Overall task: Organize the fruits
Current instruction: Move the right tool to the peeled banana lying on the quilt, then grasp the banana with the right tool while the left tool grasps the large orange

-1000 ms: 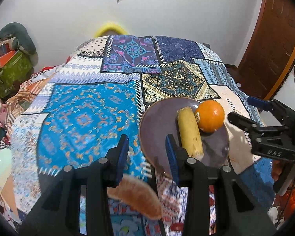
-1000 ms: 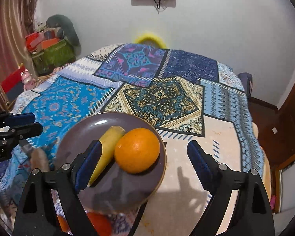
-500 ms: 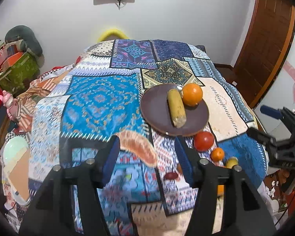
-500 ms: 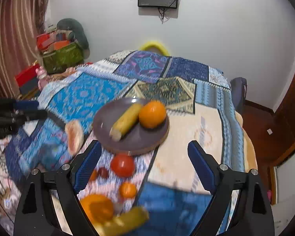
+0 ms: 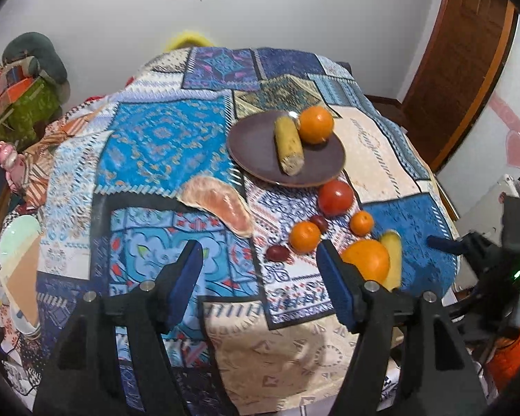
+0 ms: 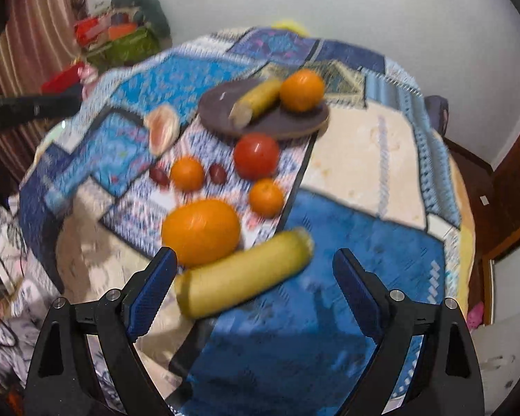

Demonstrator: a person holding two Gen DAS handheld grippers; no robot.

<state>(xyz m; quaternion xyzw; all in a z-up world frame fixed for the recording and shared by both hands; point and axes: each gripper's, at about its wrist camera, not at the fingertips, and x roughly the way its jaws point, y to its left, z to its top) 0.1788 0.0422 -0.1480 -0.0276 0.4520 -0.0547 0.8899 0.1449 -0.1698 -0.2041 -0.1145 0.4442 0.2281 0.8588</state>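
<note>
A brown plate (image 5: 256,152) (image 6: 218,104) on the patterned cloth holds a yellow corn piece (image 5: 287,144) and an orange (image 5: 315,124). Loose on the cloth lie a red tomato (image 5: 335,197) (image 6: 256,155), small oranges (image 5: 305,236) (image 5: 361,223), a big orange (image 6: 201,231) (image 5: 365,259), a second yellow corn piece (image 6: 242,272), dark red fruits (image 5: 278,252) and a pink pomelo slice (image 5: 222,202) (image 6: 163,128). My left gripper (image 5: 260,277) is open and empty above the near cloth. My right gripper (image 6: 254,286) is open and empty, just before the near corn piece.
The round table (image 5: 294,364) drops off at its near and right edges. Clutter and a green bag (image 5: 34,104) stand at the far left. A wooden door (image 5: 464,62) is at the right. The right gripper shows in the left wrist view (image 5: 475,246).
Both grippers have pulled back and up from the plate. Much more of the table and the loose fruits have come into view. Both stay open.
</note>
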